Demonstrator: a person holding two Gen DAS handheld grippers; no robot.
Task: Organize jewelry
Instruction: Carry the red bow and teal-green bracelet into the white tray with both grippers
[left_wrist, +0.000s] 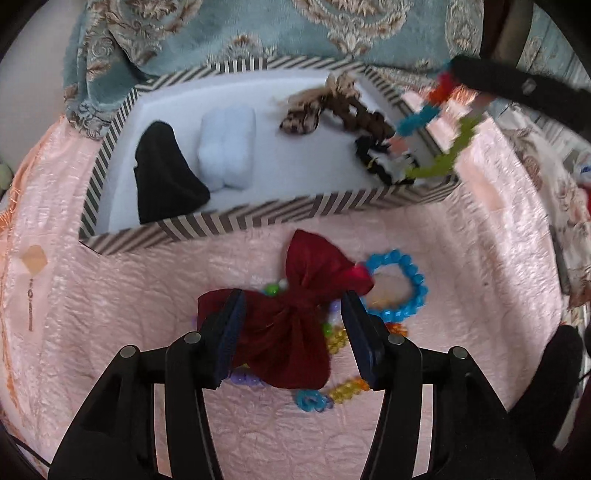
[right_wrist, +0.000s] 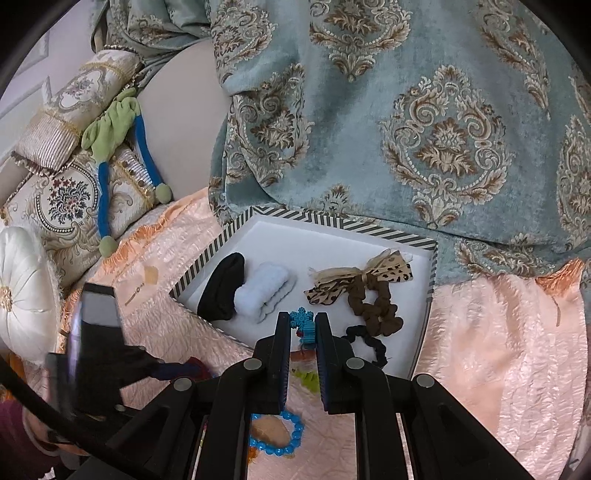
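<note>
A striped box (left_wrist: 258, 218) with a white floor holds a black scrunchie (left_wrist: 162, 177), a white scrunchie (left_wrist: 227, 147), a leopard bow (left_wrist: 299, 122) and brown and black scrunchies. My left gripper (left_wrist: 291, 325) is open around a dark red velvet bow (left_wrist: 295, 325) on the pink bedspread. A blue bead bracelet (left_wrist: 402, 288) lies just right of it. My right gripper (right_wrist: 301, 325) is shut on a multicoloured snowflake-bead string (right_wrist: 304, 325) over the box's near edge (right_wrist: 207, 321). That string hangs blurred in the left wrist view (left_wrist: 439, 122).
Loose yellow, purple and blue bead pieces (left_wrist: 347, 391) lie under and around the red bow. A blue patterned blanket (right_wrist: 406, 129) lies behind the box. Cushions (right_wrist: 66, 199) and a green-and-blue soft toy (right_wrist: 114, 125) sit at the left.
</note>
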